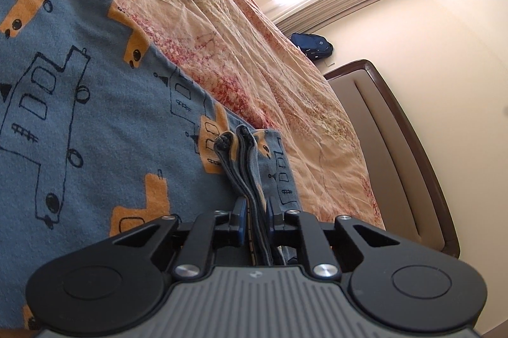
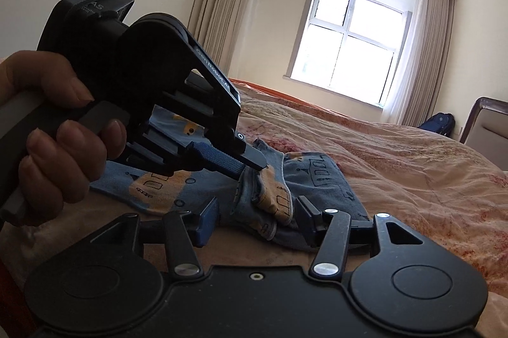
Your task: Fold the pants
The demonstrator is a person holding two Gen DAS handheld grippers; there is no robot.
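Note:
The pants [image 1: 95, 103] are blue with orange and outlined truck prints and lie on the bed. My left gripper [image 1: 256, 211] is shut on several stacked hem layers of the pants [image 1: 247, 166]. In the right wrist view the left gripper [image 2: 250, 163] comes in from the left, held by a hand, and pinches the bunched pants [image 2: 273, 195]. My right gripper [image 2: 257, 219] is open, its fingers on either side of the bunched cloth near the bed's front edge.
A crumpled peach floral bedspread [image 1: 254, 36] covers the bed. A brown headboard [image 1: 397, 147] stands at the right. A dark blue backpack [image 2: 439, 123] sits on the floor under the window with curtains [image 2: 349, 42].

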